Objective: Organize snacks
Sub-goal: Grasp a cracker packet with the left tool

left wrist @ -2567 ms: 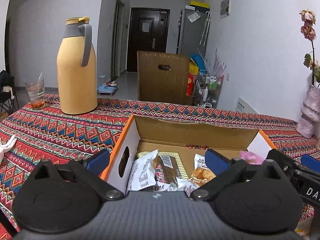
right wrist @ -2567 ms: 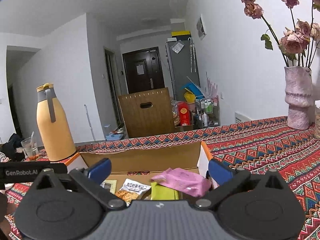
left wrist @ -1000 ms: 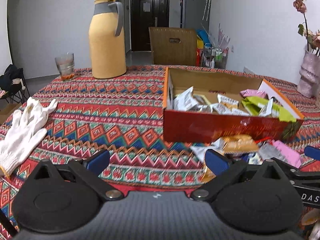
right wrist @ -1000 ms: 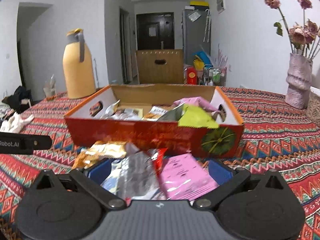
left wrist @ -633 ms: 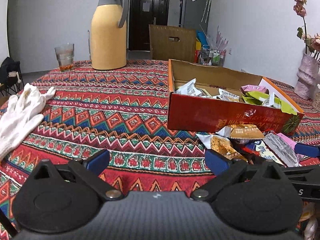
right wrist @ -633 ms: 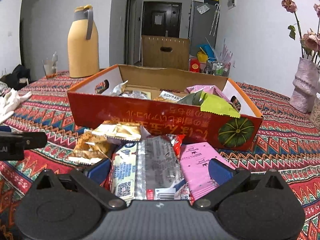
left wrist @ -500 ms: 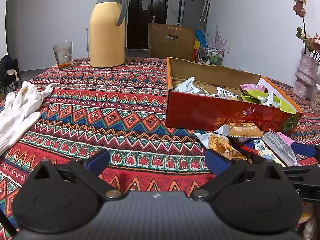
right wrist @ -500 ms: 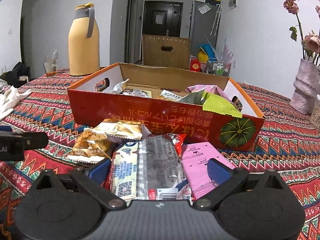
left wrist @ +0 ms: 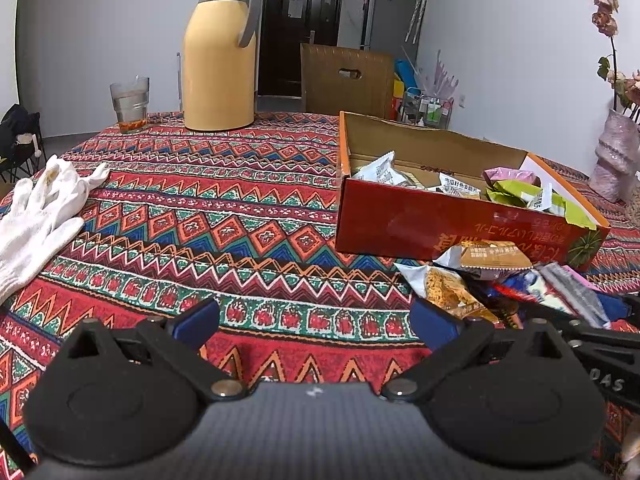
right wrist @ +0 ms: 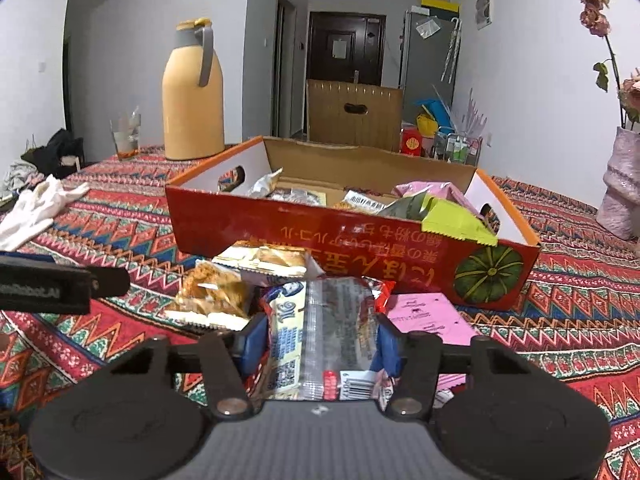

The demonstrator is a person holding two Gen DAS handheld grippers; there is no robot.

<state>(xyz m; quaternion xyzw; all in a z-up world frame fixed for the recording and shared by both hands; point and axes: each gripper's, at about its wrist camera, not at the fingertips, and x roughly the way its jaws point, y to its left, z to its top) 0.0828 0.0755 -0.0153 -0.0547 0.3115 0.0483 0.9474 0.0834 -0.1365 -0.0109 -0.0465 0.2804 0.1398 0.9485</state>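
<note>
A red cardboard box [right wrist: 280, 236] holds several snack packets on the patterned tablecloth [left wrist: 224, 236]; it also shows in the left wrist view [left wrist: 408, 224]. A pile of loose packets lies in front of it. My right gripper [right wrist: 318, 340] is closed around a silver and white snack packet [right wrist: 320, 328] in that pile. A pink packet [right wrist: 428, 320] and golden packets [right wrist: 216, 292] lie beside it. My left gripper [left wrist: 314, 320] is open and empty over the cloth, left of the pile [left wrist: 480, 276].
A yellow thermos [left wrist: 220, 52] and a glass [left wrist: 130, 102] stand at the far side. A white glove [left wrist: 36, 216] lies at the left. A pink vase [right wrist: 622, 188] with dried flowers stands at the right. A brown chair back [right wrist: 354, 110] is beyond the table.
My right gripper's fingers have closed in on the silver packet. Both grippers have dropped from above the box to the pile in front of it.
</note>
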